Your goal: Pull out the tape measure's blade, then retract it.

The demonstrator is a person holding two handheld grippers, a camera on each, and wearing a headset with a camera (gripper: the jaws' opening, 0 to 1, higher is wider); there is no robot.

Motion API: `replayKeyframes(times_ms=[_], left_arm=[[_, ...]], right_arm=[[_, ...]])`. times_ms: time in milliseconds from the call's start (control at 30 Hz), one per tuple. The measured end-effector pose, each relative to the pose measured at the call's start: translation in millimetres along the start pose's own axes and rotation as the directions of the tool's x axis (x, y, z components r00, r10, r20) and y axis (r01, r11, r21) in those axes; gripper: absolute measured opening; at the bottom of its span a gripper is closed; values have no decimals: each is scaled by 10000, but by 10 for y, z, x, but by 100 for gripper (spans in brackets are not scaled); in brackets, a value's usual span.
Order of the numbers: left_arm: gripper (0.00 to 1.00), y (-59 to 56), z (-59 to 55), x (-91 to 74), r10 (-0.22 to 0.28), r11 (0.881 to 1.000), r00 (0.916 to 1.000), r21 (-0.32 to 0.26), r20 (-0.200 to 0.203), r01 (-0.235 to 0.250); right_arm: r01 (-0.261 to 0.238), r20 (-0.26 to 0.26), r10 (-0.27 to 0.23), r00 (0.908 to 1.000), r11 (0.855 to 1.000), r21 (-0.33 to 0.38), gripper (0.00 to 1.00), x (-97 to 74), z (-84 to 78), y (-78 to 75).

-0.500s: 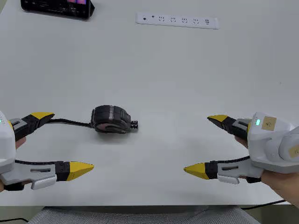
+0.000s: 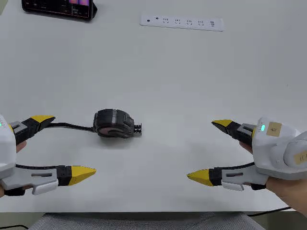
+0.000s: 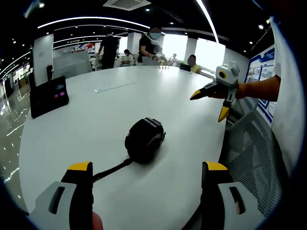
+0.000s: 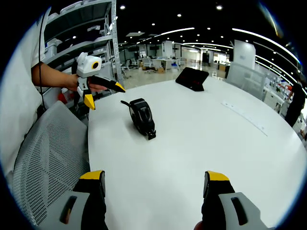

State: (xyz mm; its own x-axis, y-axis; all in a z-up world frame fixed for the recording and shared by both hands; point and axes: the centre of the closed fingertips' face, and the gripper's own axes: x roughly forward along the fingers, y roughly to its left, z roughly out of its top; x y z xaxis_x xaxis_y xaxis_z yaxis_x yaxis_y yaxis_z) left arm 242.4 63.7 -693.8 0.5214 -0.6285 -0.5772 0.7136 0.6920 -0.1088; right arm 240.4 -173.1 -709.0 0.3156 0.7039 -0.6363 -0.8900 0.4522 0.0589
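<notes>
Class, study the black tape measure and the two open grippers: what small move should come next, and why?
Probably move the left gripper in to clamp the black, rounded tape measure case: it lies untouched on the white table, blade in, nearer the left gripper, its blade tip facing the open right gripper.

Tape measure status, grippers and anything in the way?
Left gripper open, right gripper open, both empty. Tape measure on table between them, blade in, untouched. Power strip and dark screen device sit far back, not in the path.
</notes>
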Motion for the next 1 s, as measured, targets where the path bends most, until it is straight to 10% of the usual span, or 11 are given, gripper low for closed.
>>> replayKeyframes(times_ms=[1000], left_arm=[[86,23,28,61,-315,9993,9991,186,-275,320]], right_arm=[[-79,13,79,10000,9997,-215,79,76,35,-94]])
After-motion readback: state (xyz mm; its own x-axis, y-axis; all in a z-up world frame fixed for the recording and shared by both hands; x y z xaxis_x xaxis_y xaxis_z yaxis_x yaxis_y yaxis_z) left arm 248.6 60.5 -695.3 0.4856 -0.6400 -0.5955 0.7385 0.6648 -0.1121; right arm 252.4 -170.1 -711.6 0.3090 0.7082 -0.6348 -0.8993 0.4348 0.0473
